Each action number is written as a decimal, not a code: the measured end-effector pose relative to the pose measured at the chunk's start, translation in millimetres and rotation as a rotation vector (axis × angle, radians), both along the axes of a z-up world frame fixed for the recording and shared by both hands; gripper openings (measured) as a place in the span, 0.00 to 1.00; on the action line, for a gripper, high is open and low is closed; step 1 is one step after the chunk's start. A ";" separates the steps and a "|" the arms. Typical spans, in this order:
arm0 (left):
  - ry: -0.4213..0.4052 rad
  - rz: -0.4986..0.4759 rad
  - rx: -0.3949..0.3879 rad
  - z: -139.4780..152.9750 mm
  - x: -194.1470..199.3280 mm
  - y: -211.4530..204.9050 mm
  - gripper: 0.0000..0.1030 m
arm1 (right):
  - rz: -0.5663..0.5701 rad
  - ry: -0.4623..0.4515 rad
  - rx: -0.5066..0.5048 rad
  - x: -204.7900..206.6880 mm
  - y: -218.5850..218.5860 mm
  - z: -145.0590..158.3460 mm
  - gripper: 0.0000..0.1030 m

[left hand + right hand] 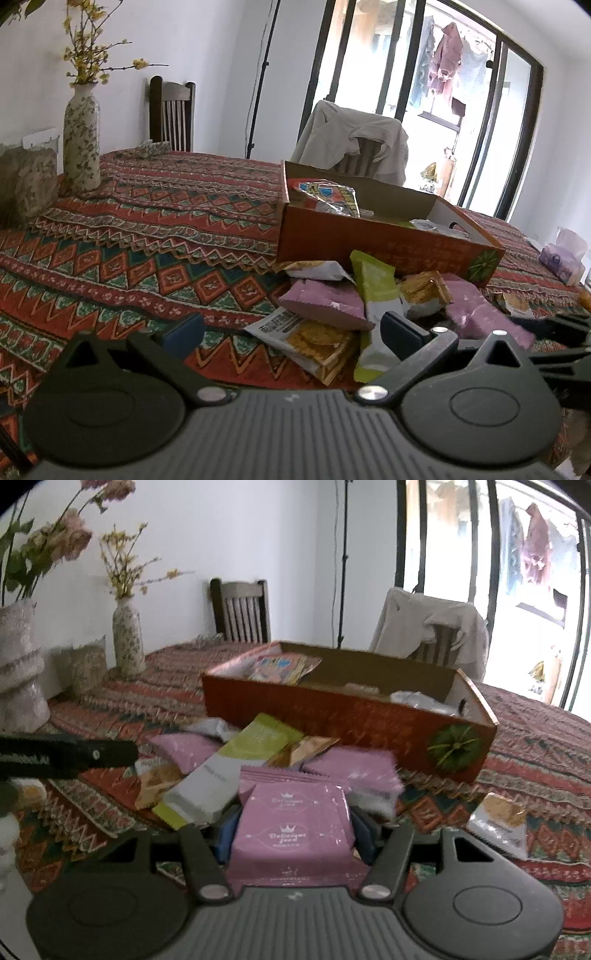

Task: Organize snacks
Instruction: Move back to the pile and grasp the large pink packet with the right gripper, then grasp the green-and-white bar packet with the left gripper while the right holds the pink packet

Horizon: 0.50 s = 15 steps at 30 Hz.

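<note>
An orange cardboard box [388, 251] [332, 716] stands on the patterned tablecloth with several snack bags inside. In front of it lies a pile of packets: pink ones [325, 302], a green and white bar [373, 280] [258, 738], and cracker packets [314, 339]. My right gripper [295, 830] is shut on a pink "Delicious food" packet [295, 812], with a blue pad pressed on each side. My left gripper [291, 332] is open over the left edge of the pile, with nothing between its fingers; part of it shows as a black bar at the left edge of the right wrist view.
A flowered vase [81, 136] [127, 638] stands at the table's far left, and a bigger pale vase [18, 664] is nearer. Two chairs sit behind the table, one draped with a white garment [354, 140]. A lone cracker packet [498, 819] lies at the right, and a tissue pack [561, 254] farther right.
</note>
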<state>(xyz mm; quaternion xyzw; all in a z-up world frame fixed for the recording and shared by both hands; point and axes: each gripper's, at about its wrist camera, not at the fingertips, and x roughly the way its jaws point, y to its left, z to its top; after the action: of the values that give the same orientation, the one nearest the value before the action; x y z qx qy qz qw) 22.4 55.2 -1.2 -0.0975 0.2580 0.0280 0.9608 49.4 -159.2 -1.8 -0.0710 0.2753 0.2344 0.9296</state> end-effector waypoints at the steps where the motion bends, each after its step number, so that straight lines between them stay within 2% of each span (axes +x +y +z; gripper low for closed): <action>1: 0.000 -0.005 0.003 0.7 1.4 -2.1 1.00 | -0.008 -0.006 0.010 -0.2 -4.0 2.5 0.59; 6: 0.002 -0.038 0.045 4.8 11.3 -17.4 1.00 | -0.069 -0.043 0.044 3.1 -25.7 11.1 0.59; 15: 0.000 -0.123 0.226 3.4 41.6 -71.1 1.00 | -0.189 -0.044 0.083 17.6 -64.5 7.0 0.59</action>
<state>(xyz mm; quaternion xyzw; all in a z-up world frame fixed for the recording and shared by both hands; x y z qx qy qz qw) 64.0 -15.9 2.3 0.0276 0.2588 -0.0022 0.9655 67.0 -223.7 5.2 -0.0111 0.2502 0.1553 0.9556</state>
